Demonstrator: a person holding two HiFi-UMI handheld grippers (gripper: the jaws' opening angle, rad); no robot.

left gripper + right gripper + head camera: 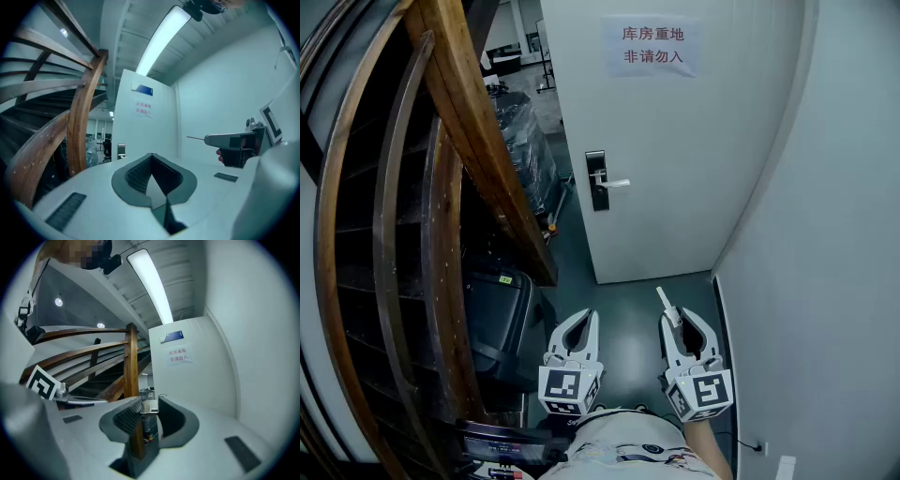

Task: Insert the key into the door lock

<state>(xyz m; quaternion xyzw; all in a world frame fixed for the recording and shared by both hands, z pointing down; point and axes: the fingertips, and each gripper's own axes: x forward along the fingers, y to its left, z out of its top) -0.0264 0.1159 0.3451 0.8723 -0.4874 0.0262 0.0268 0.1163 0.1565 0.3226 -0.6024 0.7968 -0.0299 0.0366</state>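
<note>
The white door (675, 150) stands ahead, with a black lock plate and silver handle (599, 180) near its left edge; the lock (121, 150) looks small and distant in the left gripper view. My right gripper (682, 323) is low at the right, far short of the door, shut on a metal key (665, 301) that sticks out forward. The key (149, 405) sits between the pads in the right gripper view, and its thin blade (196, 138) shows from the side. My left gripper (578, 326) hangs beside it, shut with nothing in it, tips touching (152, 155).
A curved wooden stair rail (478, 141) and dark steps fill the left. A black case (497, 319) lies below it. Wrapped goods (523, 131) stand past the door's left edge. A white wall (825, 234) closes the right. A paper sign (652, 45) hangs on the door.
</note>
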